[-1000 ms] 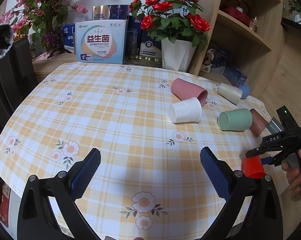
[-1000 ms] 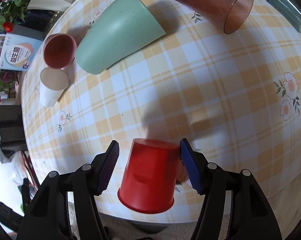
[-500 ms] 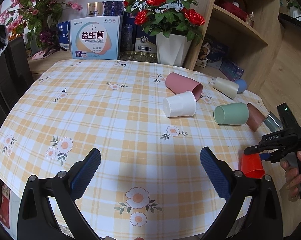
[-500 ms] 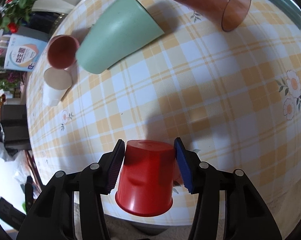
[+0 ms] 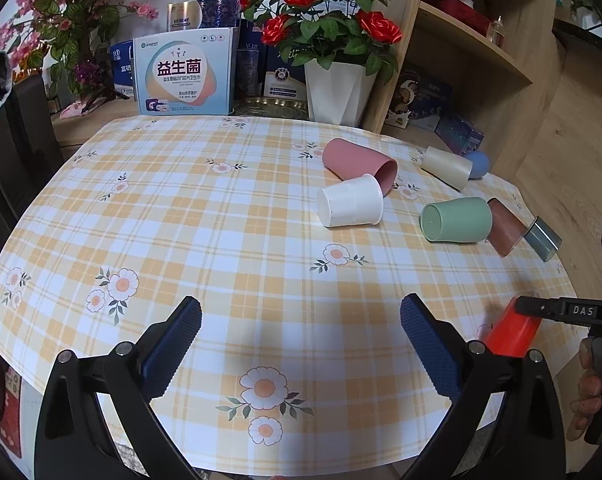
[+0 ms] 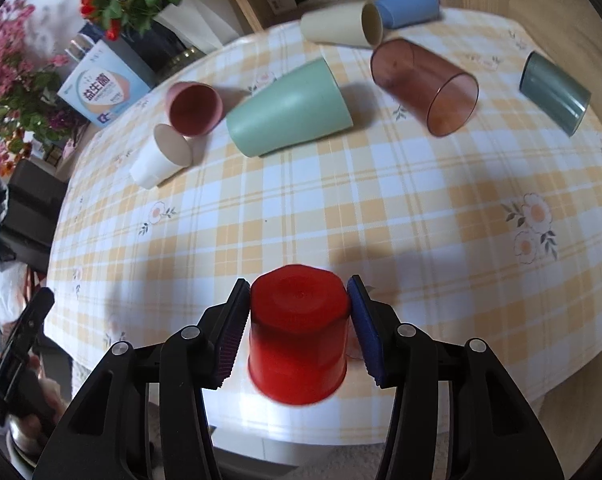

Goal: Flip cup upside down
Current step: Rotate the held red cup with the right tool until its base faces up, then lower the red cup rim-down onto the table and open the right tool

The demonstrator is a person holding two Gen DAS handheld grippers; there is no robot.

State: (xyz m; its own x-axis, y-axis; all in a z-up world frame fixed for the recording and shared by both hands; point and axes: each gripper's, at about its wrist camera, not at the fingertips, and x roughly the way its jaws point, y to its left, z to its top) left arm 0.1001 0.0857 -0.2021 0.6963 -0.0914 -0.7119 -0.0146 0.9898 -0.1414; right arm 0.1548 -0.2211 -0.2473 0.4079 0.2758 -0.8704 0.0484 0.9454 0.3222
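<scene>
My right gripper (image 6: 299, 304) is shut on a red cup (image 6: 299, 336), its pads pressed on the cup's sides near the closed base. The base points away from the camera and the open rim hangs toward it, near the table's front edge. In the left wrist view the red cup (image 5: 511, 334) shows at the right edge under the right gripper (image 5: 541, 308). My left gripper (image 5: 301, 320) is open and empty above the checked tablecloth (image 5: 221, 240).
Several cups lie on their sides on the table: green (image 6: 289, 112), pink (image 6: 195, 110), white (image 6: 161, 158), brown see-through (image 6: 425, 84), cream (image 6: 341, 26), blue (image 6: 407, 6), dark grey (image 6: 553, 92). A white flower pot (image 5: 337, 92), boxes (image 5: 185, 74) and a wooden shelf (image 5: 473, 52) stand behind.
My right gripper has closed on the red cup and tilted up with it, so more of the table shows. The left gripper has drawn back a little and stays open.
</scene>
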